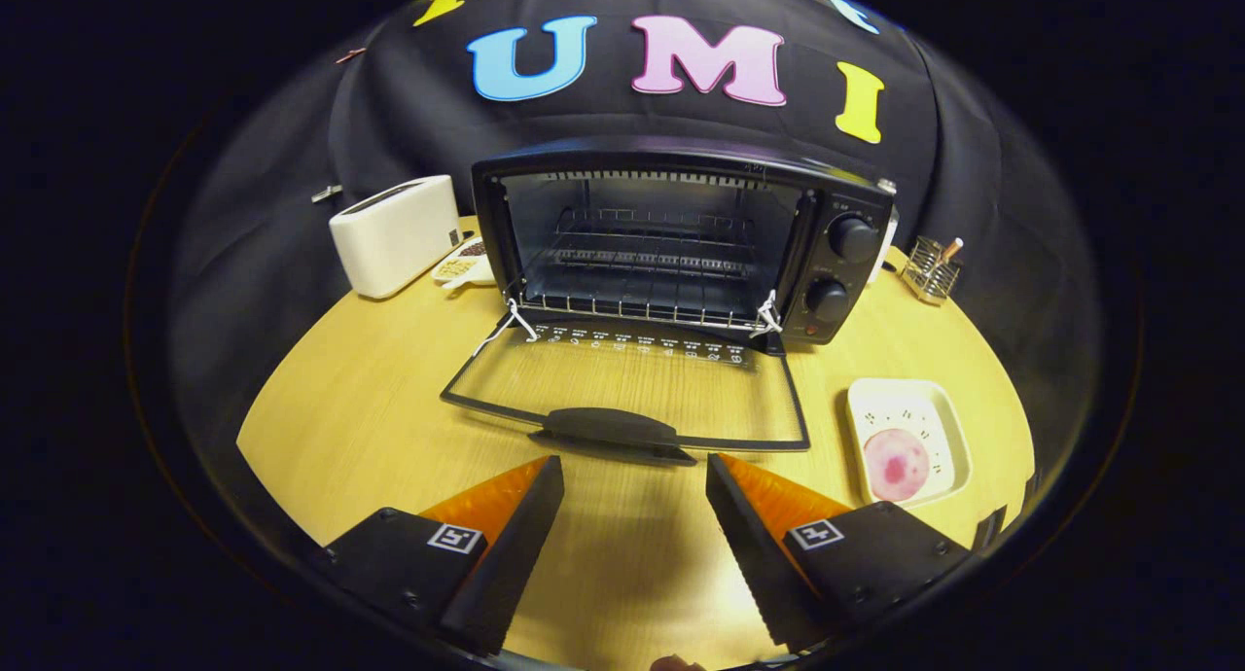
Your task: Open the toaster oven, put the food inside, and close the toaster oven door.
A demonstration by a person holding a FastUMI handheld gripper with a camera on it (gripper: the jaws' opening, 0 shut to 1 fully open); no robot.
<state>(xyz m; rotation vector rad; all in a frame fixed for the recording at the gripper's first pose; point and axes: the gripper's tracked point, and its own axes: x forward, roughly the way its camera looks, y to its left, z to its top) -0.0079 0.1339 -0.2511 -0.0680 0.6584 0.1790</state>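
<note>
Just ahead of spread, empty jaws: oven door (pixel 622 389).

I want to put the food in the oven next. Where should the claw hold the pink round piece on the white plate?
Probably grip the pink round piece across its edges, coming from above: it lies flat on the white plate, whose raised rim blocks a sideways approach. The claw is open, empty, left of the plate.

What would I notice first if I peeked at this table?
The black toaster oven in the middle, with its glass door flopped open flat on the wooden table, just ahead of the open tool. Next, the pink round food on a white plate right of the door, and a white toaster left of the oven.
</note>
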